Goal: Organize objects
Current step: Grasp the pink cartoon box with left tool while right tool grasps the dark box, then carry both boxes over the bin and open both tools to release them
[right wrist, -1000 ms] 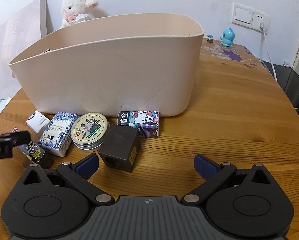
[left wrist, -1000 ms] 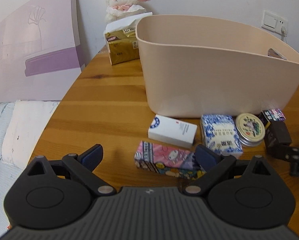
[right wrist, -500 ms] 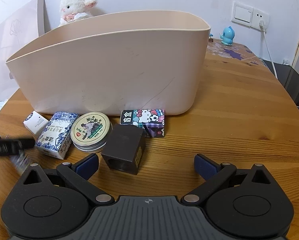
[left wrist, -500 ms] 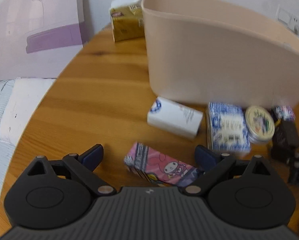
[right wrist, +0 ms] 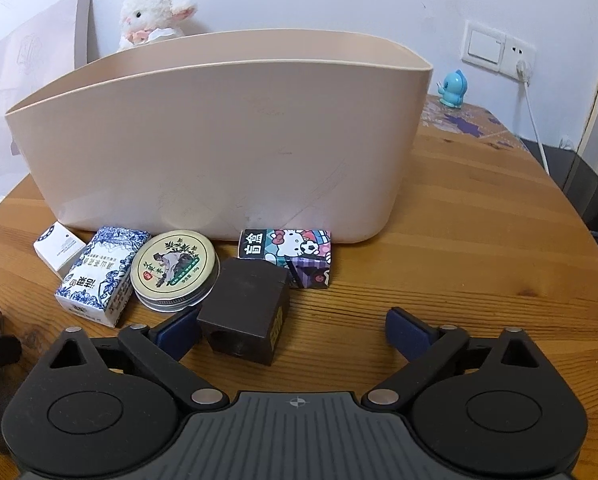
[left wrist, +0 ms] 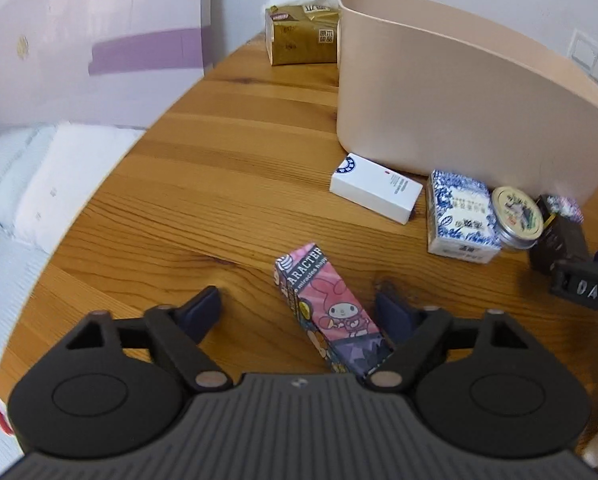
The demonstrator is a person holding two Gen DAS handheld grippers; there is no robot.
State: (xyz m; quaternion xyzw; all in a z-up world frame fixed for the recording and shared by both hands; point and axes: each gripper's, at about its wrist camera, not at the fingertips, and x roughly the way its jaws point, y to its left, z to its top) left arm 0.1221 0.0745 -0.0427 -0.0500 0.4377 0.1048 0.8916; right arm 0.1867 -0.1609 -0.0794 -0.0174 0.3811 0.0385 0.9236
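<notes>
A big beige bin stands on the wooden table. In front of it lie a white box, a blue-patterned box, a round tin, a dark brown block and a Hello Kitty box. My left gripper is open, its fingers either side of a pink cartoon box lying on the table. My right gripper is open around the dark block.
A gold tissue pack and a plush lamb sit behind the bin. A blue toy stands at the back right near a wall socket. A bed lies beyond the table's left edge.
My left gripper has tilted down and turned, so the pink box now lies lengthwise between its fingers. My right gripper has moved forward to the dark block.
</notes>
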